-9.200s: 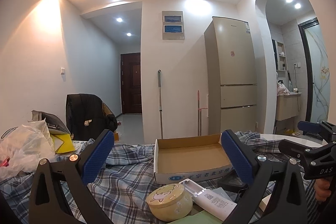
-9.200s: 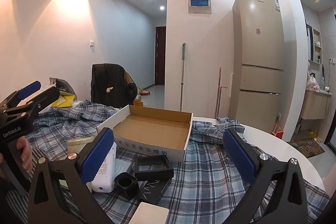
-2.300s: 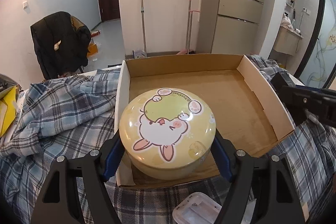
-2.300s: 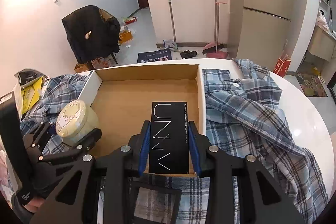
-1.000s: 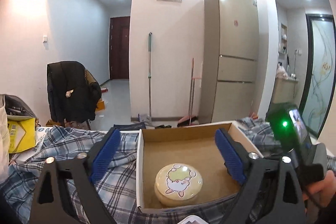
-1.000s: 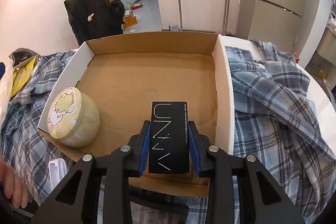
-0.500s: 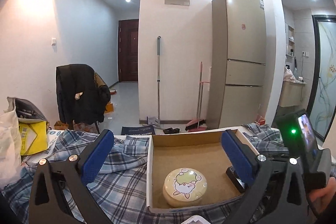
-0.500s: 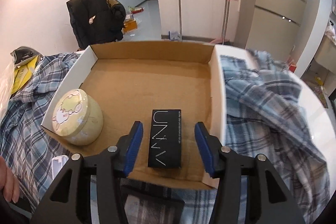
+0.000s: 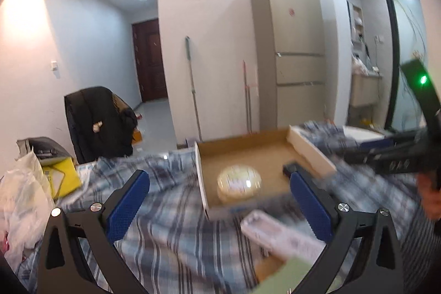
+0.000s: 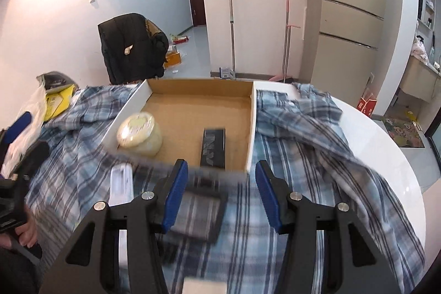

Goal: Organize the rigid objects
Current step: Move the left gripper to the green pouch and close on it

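both my grippers are empty. right gripper [image 10: 222, 192] has just been opening, jaws now apart with nothing between them, hanging over the near edge of the shallow brown cardboard tray with white outer walls [image 10: 252, 128]. left gripper [image 9: 217, 204] spread wide, also bare, above the blue-and-white plaid cloth [image 9: 171, 225]. in the tray: round pale-yellow lidded tin [image 10: 139, 134] at the near left corner, and the long flat black box with pale lettering [image 10: 213, 146] lying flat nearer the right wall, apart from the tin. outside the tray, on the cloth: white oblong plastic case [image 10: 121, 181] and a flat black square frame [image 10: 198, 208], both blurred. judgement: the white case looks light, stiff and smooth-sided, so likely slippery; i'd take it across its narrow width near the middle. the frame looks thin and low; it may need a pinch on one edge, and the cloth could snag under the pads.
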A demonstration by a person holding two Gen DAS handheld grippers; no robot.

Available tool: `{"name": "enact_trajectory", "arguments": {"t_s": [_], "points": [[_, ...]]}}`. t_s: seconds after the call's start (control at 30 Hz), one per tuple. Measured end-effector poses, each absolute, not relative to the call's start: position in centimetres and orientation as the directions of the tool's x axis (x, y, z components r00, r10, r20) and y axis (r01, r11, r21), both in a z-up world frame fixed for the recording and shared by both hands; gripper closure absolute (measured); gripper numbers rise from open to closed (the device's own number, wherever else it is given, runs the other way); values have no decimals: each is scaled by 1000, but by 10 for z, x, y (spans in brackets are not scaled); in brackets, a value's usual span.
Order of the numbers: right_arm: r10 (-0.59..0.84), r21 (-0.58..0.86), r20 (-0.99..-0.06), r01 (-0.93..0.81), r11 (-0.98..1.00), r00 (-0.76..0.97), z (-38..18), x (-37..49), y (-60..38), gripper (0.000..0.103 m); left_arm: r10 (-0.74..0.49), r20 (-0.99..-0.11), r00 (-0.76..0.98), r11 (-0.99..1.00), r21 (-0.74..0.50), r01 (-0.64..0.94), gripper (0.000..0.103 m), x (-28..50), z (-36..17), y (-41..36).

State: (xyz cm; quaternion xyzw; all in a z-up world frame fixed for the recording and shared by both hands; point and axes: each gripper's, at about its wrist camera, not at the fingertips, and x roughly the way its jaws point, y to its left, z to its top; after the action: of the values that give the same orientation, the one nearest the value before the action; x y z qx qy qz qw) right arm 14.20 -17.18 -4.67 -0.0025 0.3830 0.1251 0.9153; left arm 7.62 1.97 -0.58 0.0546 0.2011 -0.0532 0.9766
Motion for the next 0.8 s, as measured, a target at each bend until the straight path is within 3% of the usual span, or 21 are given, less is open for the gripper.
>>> {"name": "enact_trajectory", "arguments": {"t_s": [0.1, 0.37, 0.8], "points": [[231, 91, -705, -238, 967, 671, -50, 121, -176, 53, -115, -438, 892, 986, 63, 157, 0, 63, -14, 22], [220, 45, -722, -274, 961, 656, -67, 91, -167, 53, -340, -649, 681, 919, -76, 387, 0, 54, -48, 28], [245, 80, -734, -278, 957, 633, -78, 79, -170, 53, -336, -824, 456, 844, -49, 533, 0, 73, -91, -9]]}}
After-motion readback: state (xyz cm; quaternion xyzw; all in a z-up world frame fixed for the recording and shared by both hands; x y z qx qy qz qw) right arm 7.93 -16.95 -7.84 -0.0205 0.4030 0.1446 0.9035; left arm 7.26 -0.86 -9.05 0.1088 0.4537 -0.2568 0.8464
